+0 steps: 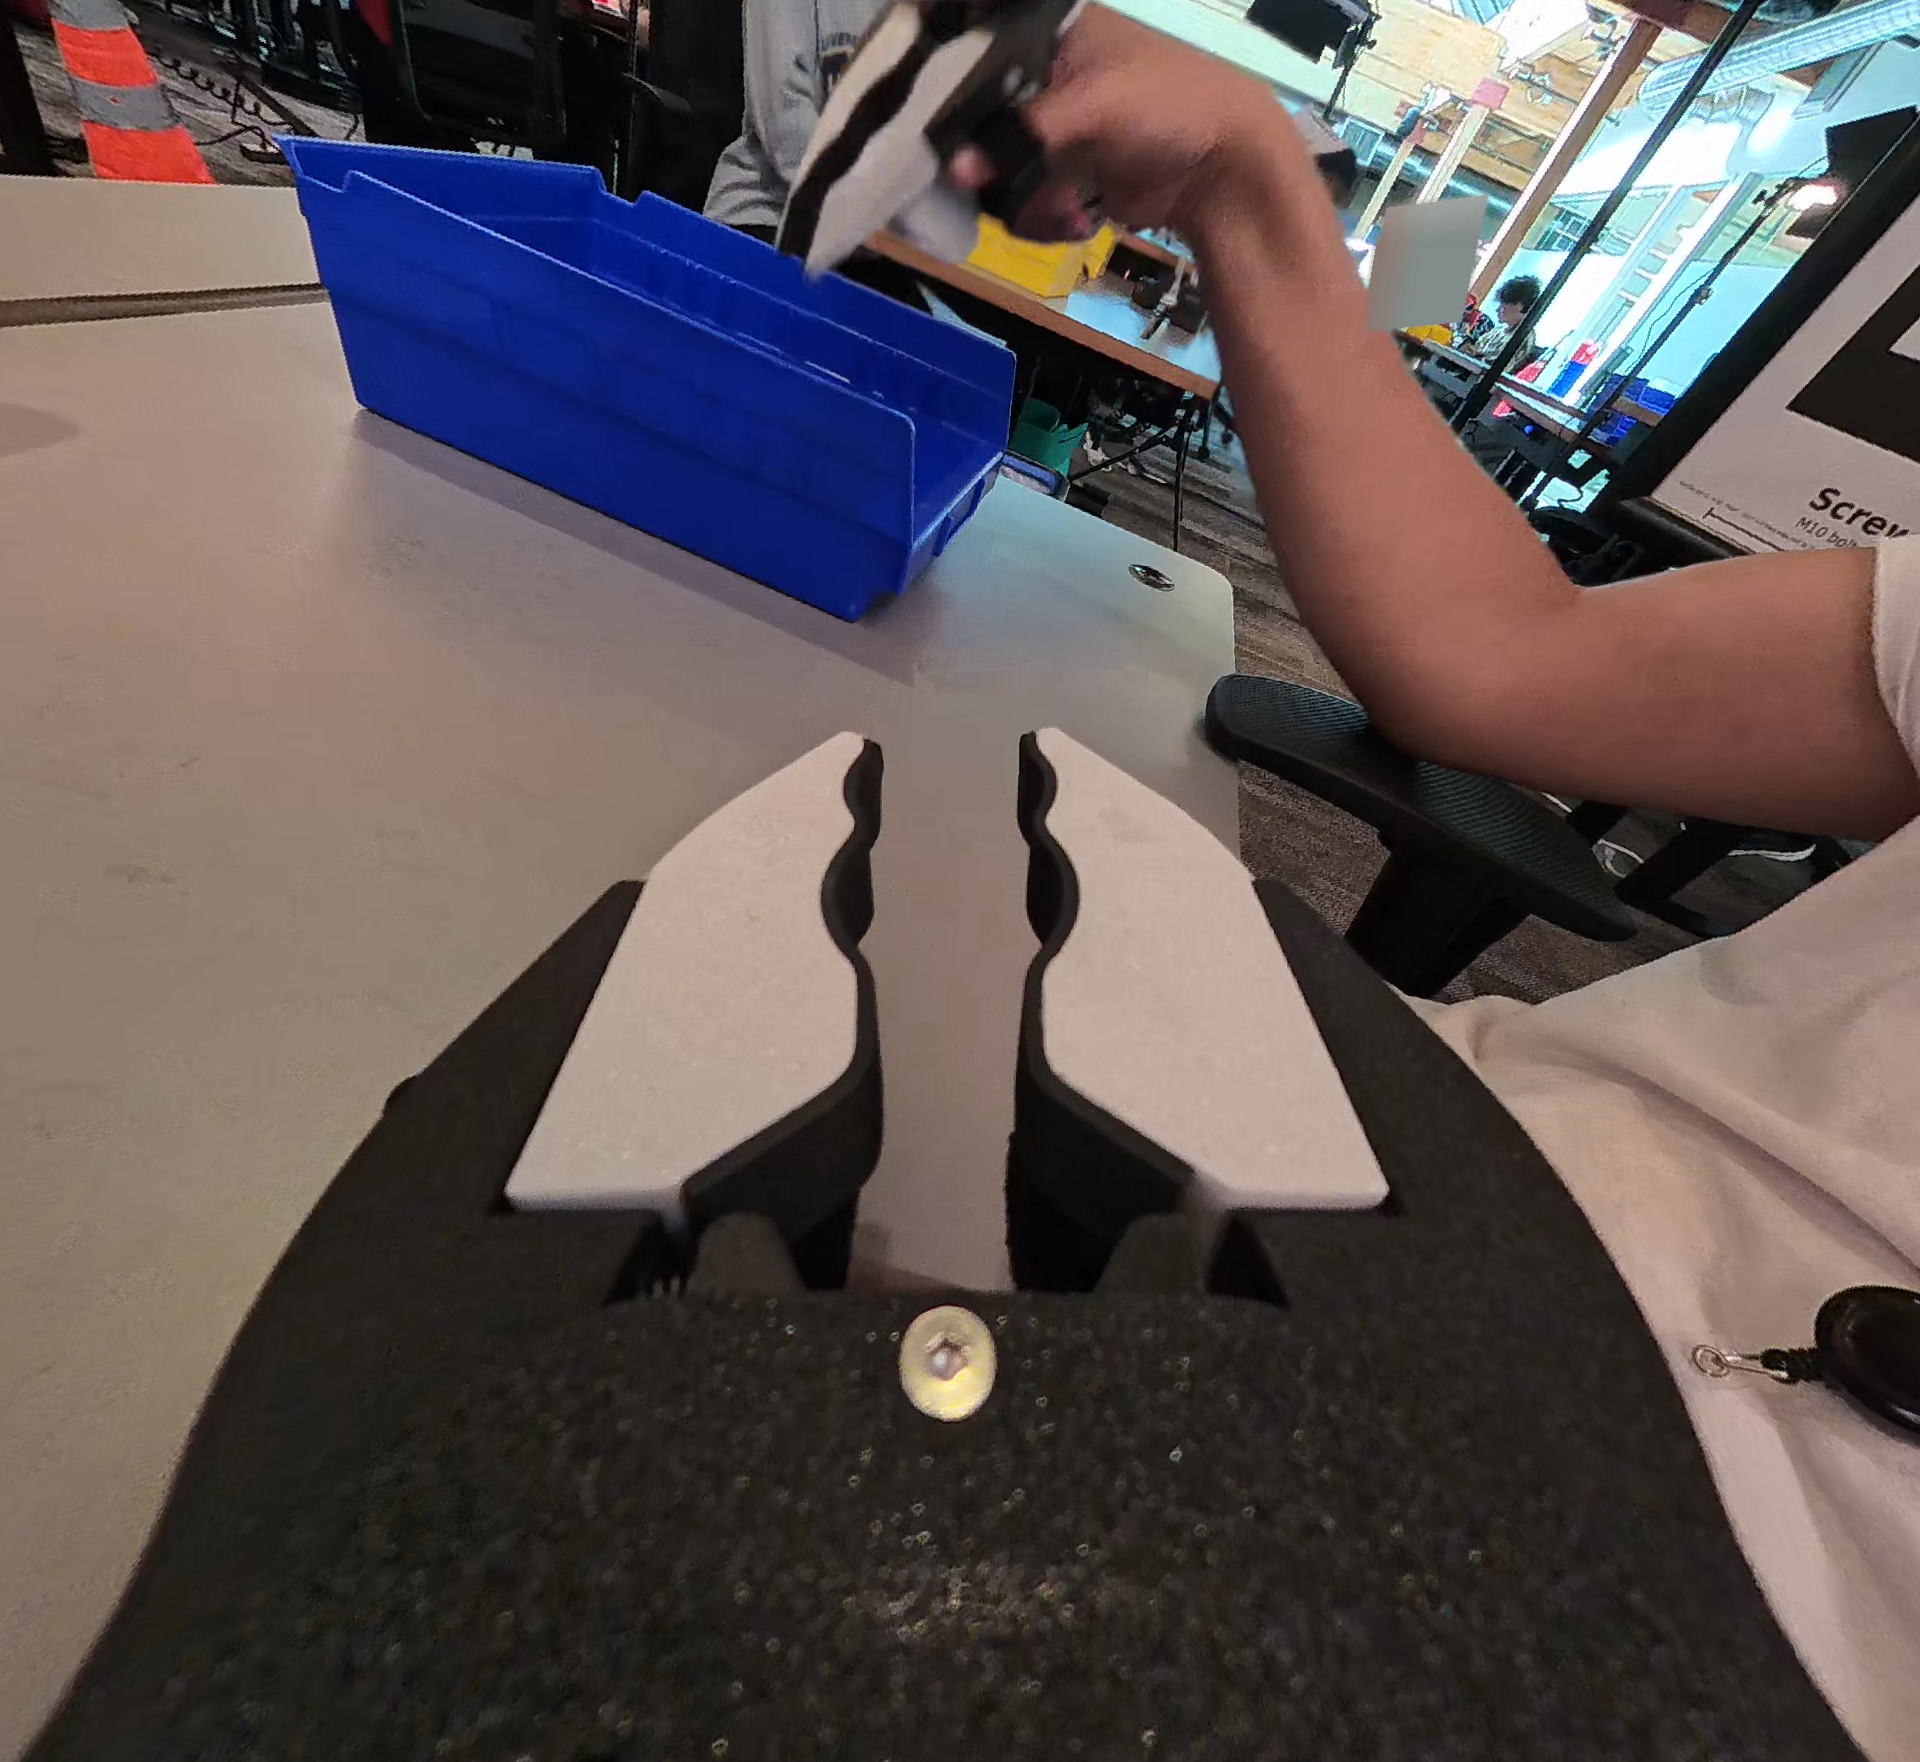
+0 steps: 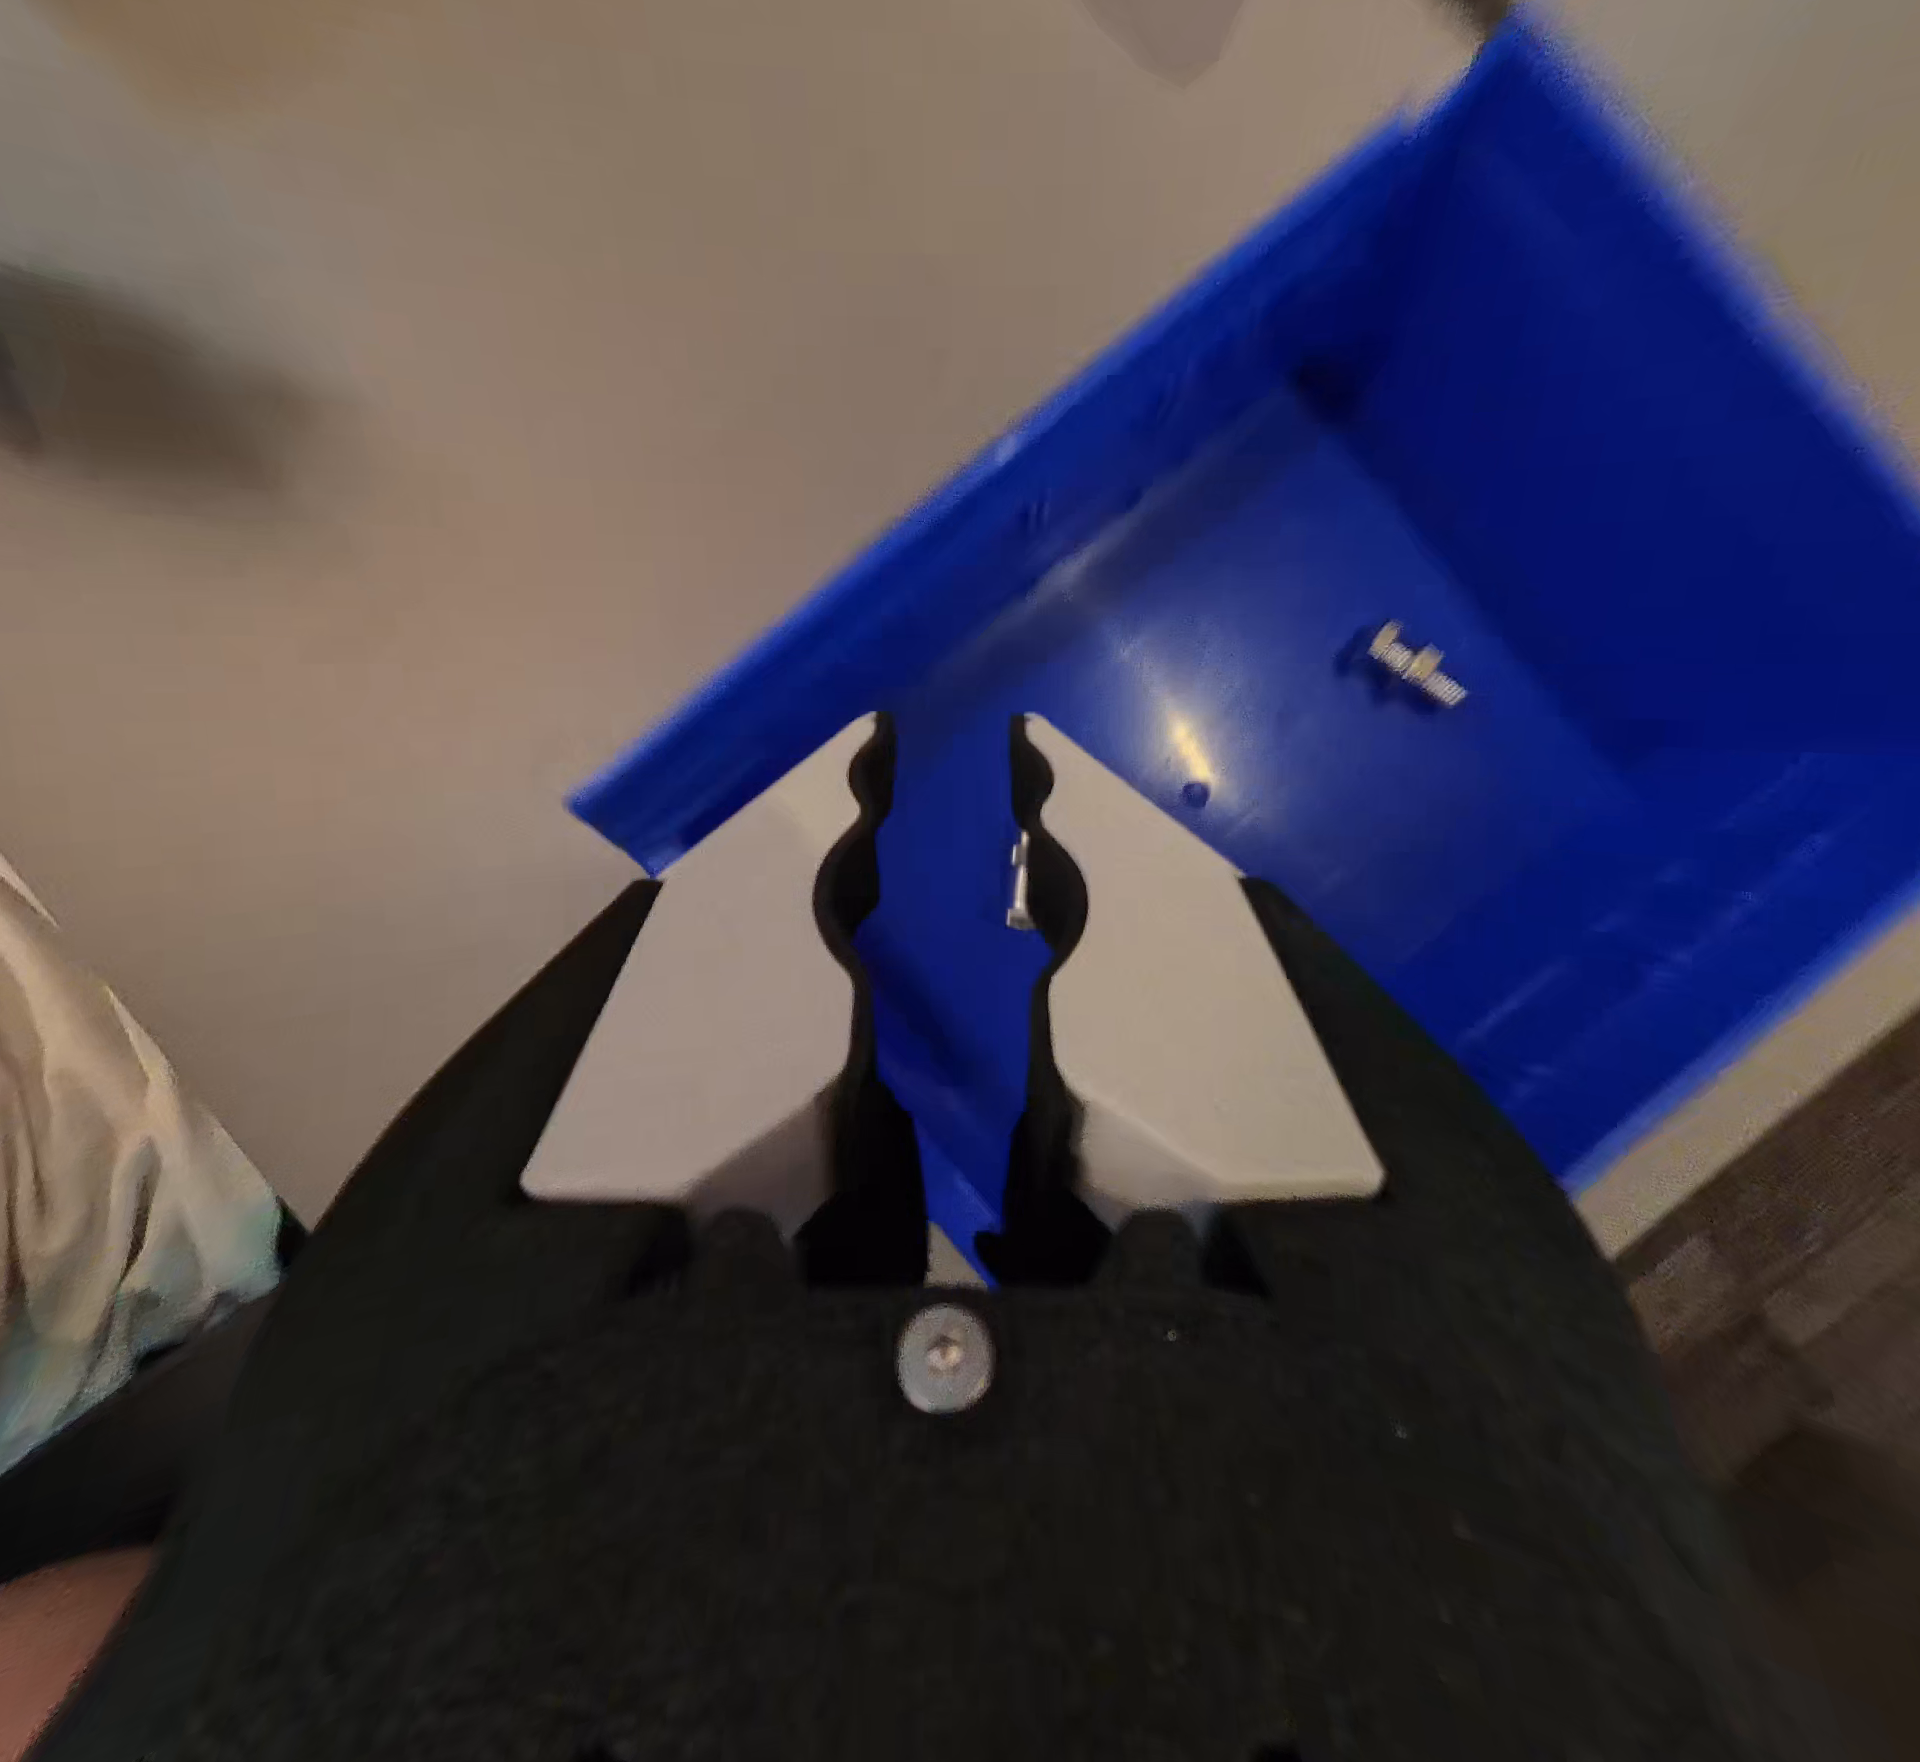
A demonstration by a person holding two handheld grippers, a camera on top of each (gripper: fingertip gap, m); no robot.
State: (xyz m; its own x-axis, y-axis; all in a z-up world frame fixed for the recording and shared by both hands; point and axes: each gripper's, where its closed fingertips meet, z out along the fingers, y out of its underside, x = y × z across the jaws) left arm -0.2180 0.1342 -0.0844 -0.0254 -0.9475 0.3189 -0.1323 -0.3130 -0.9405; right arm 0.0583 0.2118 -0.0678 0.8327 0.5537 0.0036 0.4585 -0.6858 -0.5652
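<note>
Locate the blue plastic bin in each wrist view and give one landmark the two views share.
Left wrist view: the blue plastic bin stands on the grey table, upper centre-left, beyond the left gripper.
Right wrist view: seen from above, it fills the right half, open, with a small bolt inside.
Shared landmark: the right gripper, poised over the bin.

Your bin (image 1: pixel 644 382) ahead of the left claw (image 1: pixel 951 746) is solid blue, on a plain pale grey table (image 1: pixel 260 673). Both claws: white fingers (image 1: pixel 748 964), black pads. Under your right claw (image 2: pixel 948 725), silver bolts (image 2: pixel 1418 665) on blue.
</note>
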